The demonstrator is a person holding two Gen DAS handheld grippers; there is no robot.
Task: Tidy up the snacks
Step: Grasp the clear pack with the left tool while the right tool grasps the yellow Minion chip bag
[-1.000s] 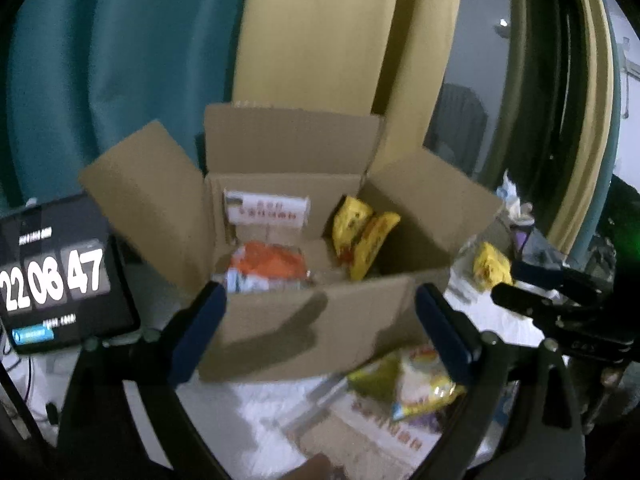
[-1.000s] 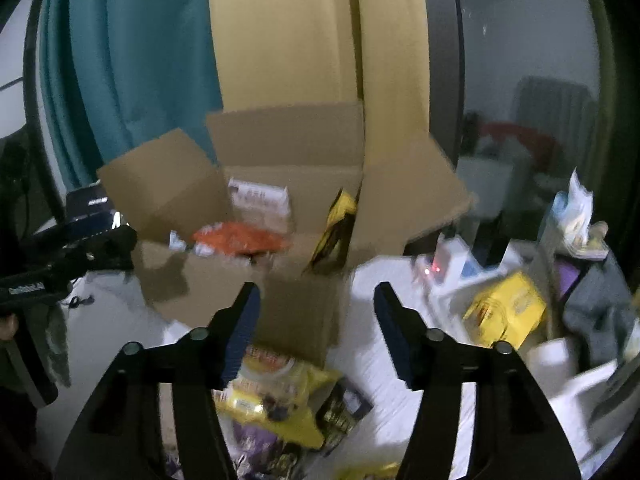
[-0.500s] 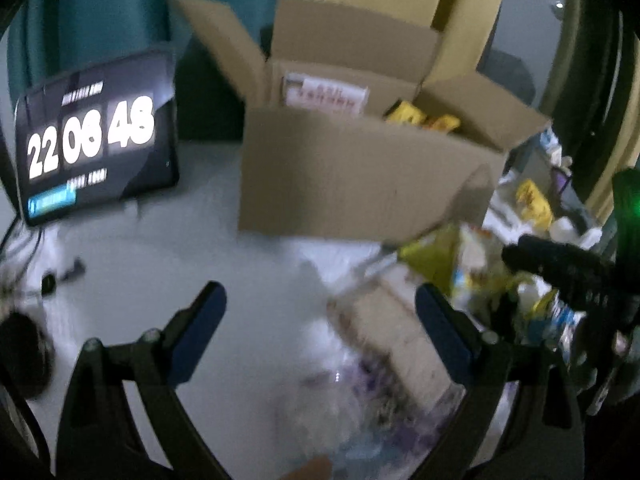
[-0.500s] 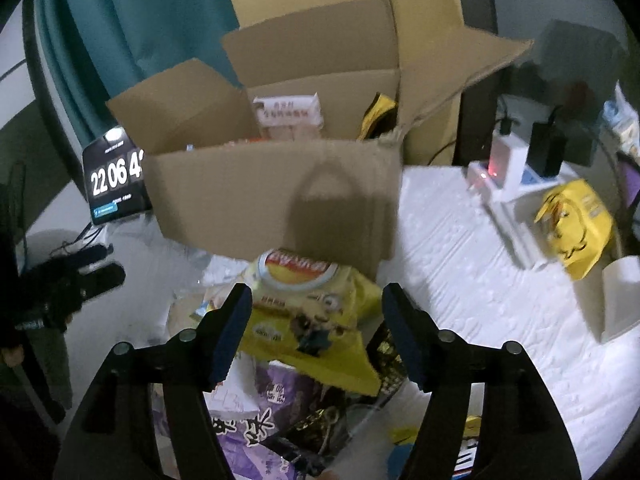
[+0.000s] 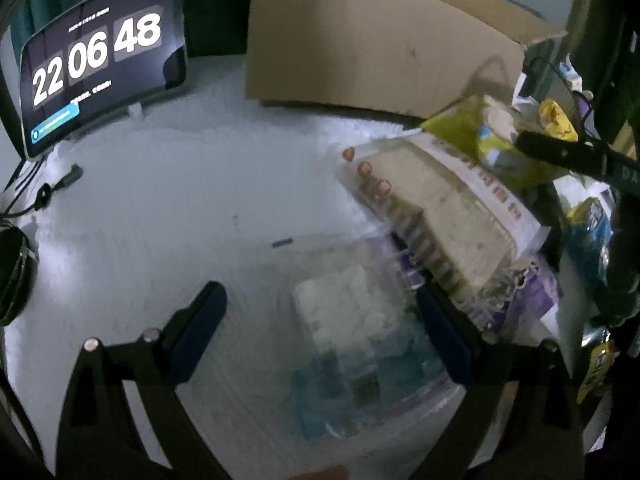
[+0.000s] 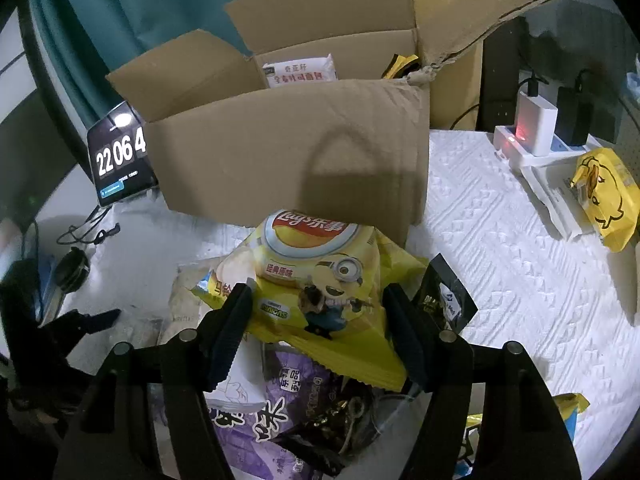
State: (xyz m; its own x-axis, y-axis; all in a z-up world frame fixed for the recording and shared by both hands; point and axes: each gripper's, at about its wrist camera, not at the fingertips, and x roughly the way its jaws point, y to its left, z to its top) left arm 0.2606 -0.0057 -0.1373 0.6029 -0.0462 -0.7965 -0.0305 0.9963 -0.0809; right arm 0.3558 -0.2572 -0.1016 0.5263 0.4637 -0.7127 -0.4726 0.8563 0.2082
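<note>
The worktop (image 6: 500,240), under a white textured cover, lay bare across the right half of the right wrist view, and bare again over the left and centre of the left wrist view; its own edges fell outside both frames. One cardboard box (image 6: 288,152) stood at upper centre with its flaps open, its front wall closing off the far side of the snack heap. Inside it, two things showed above the rim: a white packet with red print (image 6: 300,70) and a yellow wrapper's tip (image 6: 402,65).

The right gripper (image 6: 316,312) had its jaws wide, one finger on each side of a yellow Lay's chip bag (image 6: 316,276) that topped the heap just before the box; whether the pads pressed the bag was not clear, and the jaws had just been opening. Under the bag lay one purple packet (image 6: 256,420) and one black packet (image 6: 446,300).

The left gripper (image 5: 320,320) also stood wide open, holding nothing, above a blurred clear-wrapped packet (image 5: 360,340) at lower centre. A long pale packet (image 5: 448,208) lay to its upper right.

One tablet clock (image 5: 100,60) stood upper left, cables (image 5: 40,196) beside it. At the right edge sat one yellow duck bag (image 6: 604,196) and chargers on a power strip (image 6: 536,136).
</note>
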